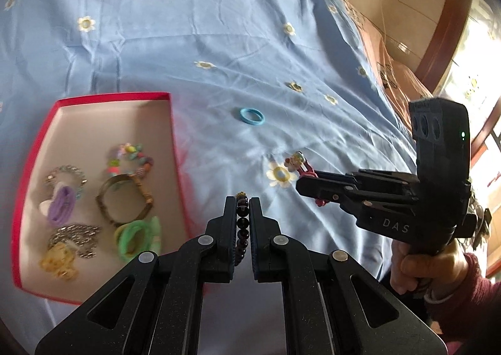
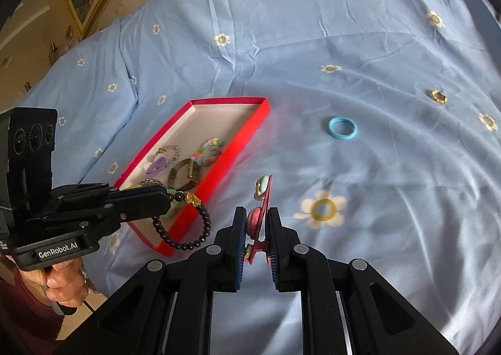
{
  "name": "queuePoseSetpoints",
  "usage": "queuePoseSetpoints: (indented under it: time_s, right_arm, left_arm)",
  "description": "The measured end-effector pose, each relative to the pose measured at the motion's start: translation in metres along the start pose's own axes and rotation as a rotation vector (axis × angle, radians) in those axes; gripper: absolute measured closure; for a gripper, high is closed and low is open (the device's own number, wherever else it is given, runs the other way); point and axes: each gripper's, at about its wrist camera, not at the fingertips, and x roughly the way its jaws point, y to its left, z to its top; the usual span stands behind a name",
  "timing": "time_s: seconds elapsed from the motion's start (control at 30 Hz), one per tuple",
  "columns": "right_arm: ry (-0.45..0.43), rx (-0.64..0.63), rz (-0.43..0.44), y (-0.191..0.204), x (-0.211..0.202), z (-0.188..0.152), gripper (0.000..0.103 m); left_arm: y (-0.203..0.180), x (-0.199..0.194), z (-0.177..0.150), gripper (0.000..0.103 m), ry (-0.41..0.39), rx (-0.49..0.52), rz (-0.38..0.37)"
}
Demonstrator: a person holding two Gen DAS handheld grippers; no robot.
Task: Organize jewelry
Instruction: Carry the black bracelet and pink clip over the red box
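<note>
- Left gripper [image 1: 242, 214]: jaws pressed together on a dark beaded bracelet [image 2: 184, 226], which carries a gold charm. In the right wrist view most of the loop hangs free below the jaws, over the near corner of the box.
- Right gripper [image 2: 256, 229]: jaws pinched on a pink hair clip [image 2: 261, 217] with small ornaments. The clip stands on edge between the pads, its tip sticking out at 12 o'clock.
- Red box [image 1: 170, 135]: open, pale inside, lying on the blue flowered bedsheet [image 1: 219, 41] at 9 o'clock of the left gripper in its own view. Holds several pieces already: a purple hair tie [image 1: 61, 204], a green hair tie [image 1: 133, 237], a bangle [image 1: 125, 198], a coloured bead bracelet [image 1: 131, 157], chains.
- Blue hair tie [image 1: 252, 115]: loose on the sheet at 12 o'clock of both grippers, well apart from the box.
- Step in hand, as judged: both pieces are held clear of the sheet, ready to be carried to the box.
- Next move calls for: bringing each piece above bare box floor, then parting the jaws. The hanging bracelet loop could snag on the box wall. The blue hair tie is left to collect.
</note>
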Motion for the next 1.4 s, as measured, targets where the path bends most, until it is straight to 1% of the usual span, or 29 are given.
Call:
queuePoseSetpoints:
  time_s: [0.43,0.8,1.1,1.4]
  right_arm:
    - [0.018,-0.036,0.045,0.033,0.016,0.003,0.090]
    - [0.026,-0.060,0.080,0.053,0.042,0.023,0.090]
    - [0.038,-0.071,0.096,0.063,0.074,0.047,0.090]
    - [0.068,-0.071,0.086,0.061,0.114,0.073,0.090]
  left_arm:
    - [0.039,-0.037,0.000,0.097,-0.072,-0.074,0.045]
    - [0.076,-0.044,0.007,0.097,-0.096,-0.133,0.091]
    - [0.110,-0.034,0.026,0.097,-0.102,-0.165,0.123]
    - [0.140,-0.004,0.050,0.097,-0.067,-0.201,0.103]
